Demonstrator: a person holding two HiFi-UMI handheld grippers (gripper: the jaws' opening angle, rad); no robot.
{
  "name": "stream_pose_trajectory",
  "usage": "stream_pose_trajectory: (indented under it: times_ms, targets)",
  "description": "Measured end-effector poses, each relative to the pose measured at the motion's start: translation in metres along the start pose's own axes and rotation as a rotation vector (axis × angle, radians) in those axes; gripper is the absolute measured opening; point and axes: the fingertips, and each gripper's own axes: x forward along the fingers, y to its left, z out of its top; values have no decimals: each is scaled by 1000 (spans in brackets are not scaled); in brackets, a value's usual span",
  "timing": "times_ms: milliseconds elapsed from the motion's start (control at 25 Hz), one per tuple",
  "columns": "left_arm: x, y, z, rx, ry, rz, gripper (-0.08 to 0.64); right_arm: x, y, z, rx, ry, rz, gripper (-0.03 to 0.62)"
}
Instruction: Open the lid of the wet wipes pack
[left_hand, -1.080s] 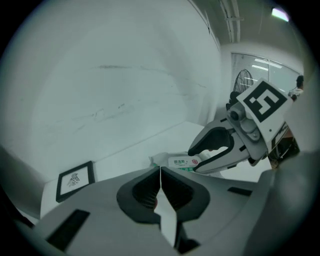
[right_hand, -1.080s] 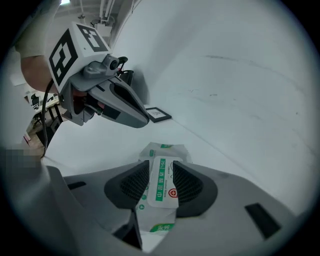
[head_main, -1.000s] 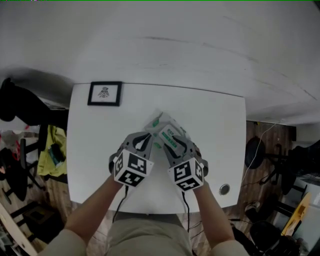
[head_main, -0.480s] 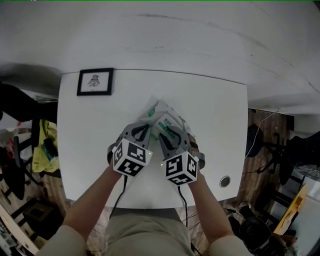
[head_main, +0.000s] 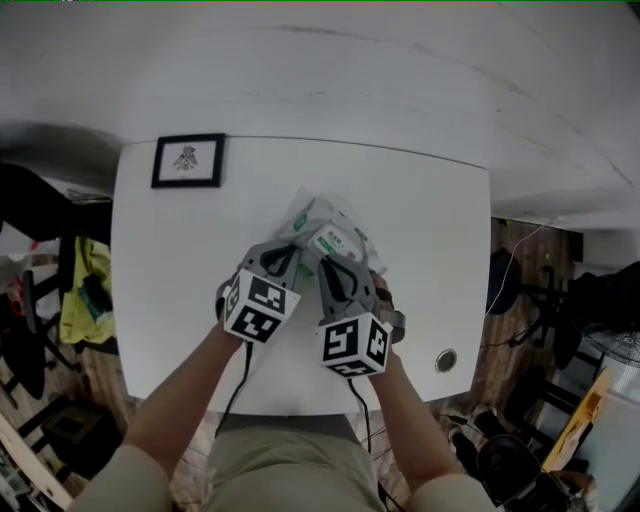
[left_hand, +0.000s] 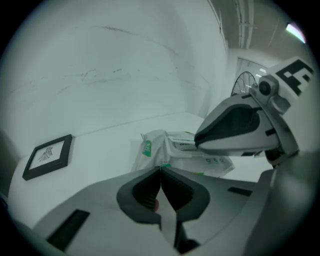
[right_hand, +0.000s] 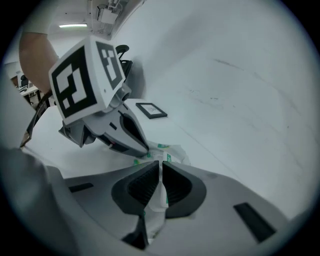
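Note:
The wet wipes pack (head_main: 328, 233) is white with green print and lies askew on the middle of the white table (head_main: 430, 230). Both grippers meet at its near end. My left gripper (head_main: 292, 254) is shut, with a thin sliver of the pack's film (left_hand: 150, 150) pinched between its pads (left_hand: 160, 171). My right gripper (head_main: 324, 266) has just been closing and now stands shut on a white and green fold of the pack (right_hand: 173, 153) that runs down between its pads (right_hand: 160, 167). I cannot tell whether that fold is the lid flap or the wrapper.
A black-framed picture (head_main: 187, 160) lies flat at the table's far left corner. A round cable hole (head_main: 446, 360) sits near the front right edge. A white wall rises behind the table. Chairs and clutter stand on the floor at both sides.
The right gripper has shifted left, closer to the left one, and sits lower over the pack's near end. The left gripper has sunk slightly onto the pack.

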Motion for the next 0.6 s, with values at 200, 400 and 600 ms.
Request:
stream_pose_trajectory:
  times_ms: [200, 400, 600]
  targets:
    - [1, 0, -1, 57, 11, 18, 25, -14, -47, 10, 85, -51, -62, 32]
    - [0, -1, -2, 63, 4, 20, 25, -9, -82, -1, 277, -112, -25, 34]
    - [1, -2, -2, 76, 7, 15, 25, 2, -104, -20, 491, -170, 12, 37]
